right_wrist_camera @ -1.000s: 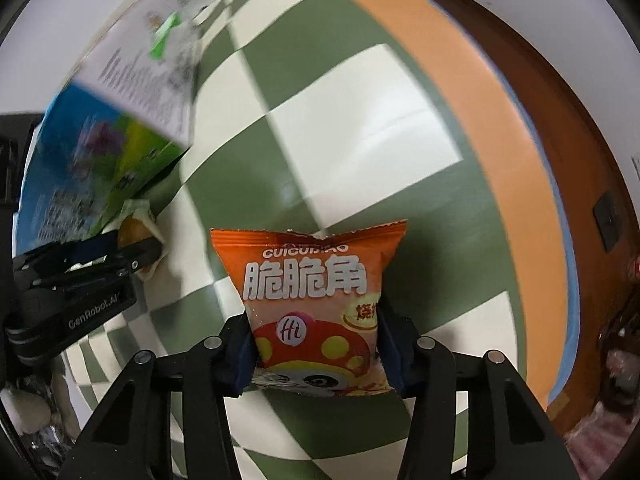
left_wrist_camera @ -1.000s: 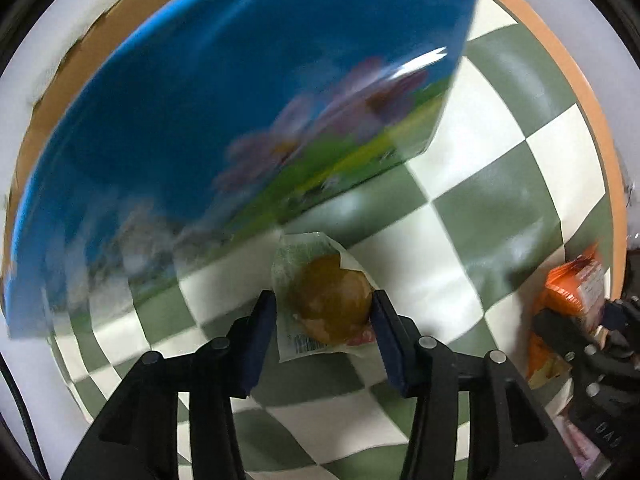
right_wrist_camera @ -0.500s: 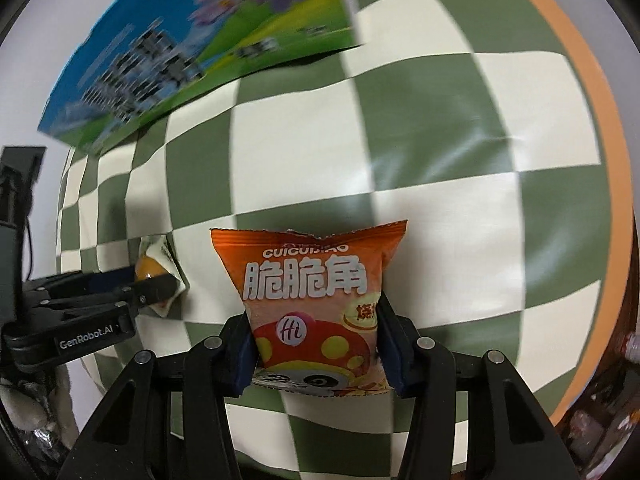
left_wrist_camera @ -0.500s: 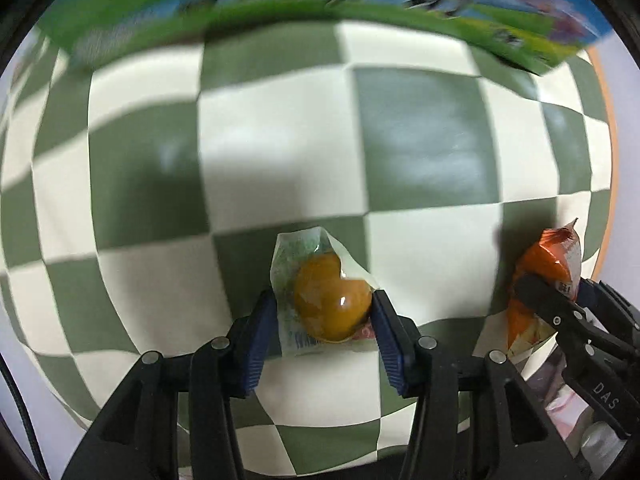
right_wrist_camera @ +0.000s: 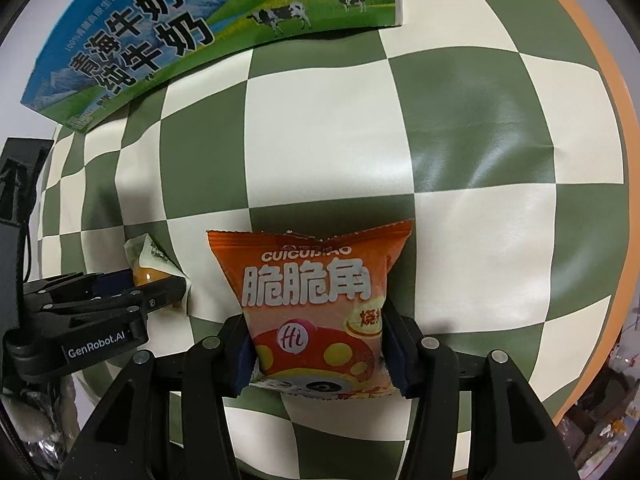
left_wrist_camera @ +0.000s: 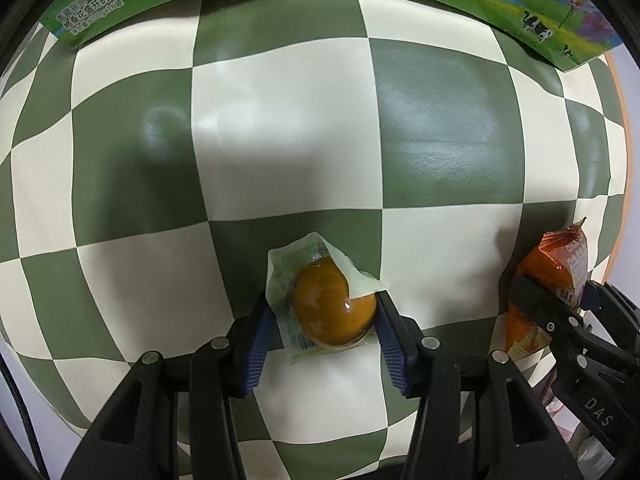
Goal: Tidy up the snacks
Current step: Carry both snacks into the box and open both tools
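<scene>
Left wrist view shows us the left hand-held gripper (left_wrist_camera: 322, 326) squeezing the wrapped egg snack (left_wrist_camera: 334, 306) above the checked desk (left_wrist_camera: 280, 140), while our right hand-held gripper (right_wrist_camera: 316, 346), jaws just loosening, holds the orange chip bag (right_wrist_camera: 316, 300), its bottom hidden.

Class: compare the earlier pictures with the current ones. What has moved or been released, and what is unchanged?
Both grippers have swung away from the blue-green milk carton, now at the far edge. The right gripper has just been opening, the orange crisp bag between its jaws. Unchanged: the left gripper clamps the clear-wrapped brown egg over the green-and-cream checked tablecloth.
</scene>
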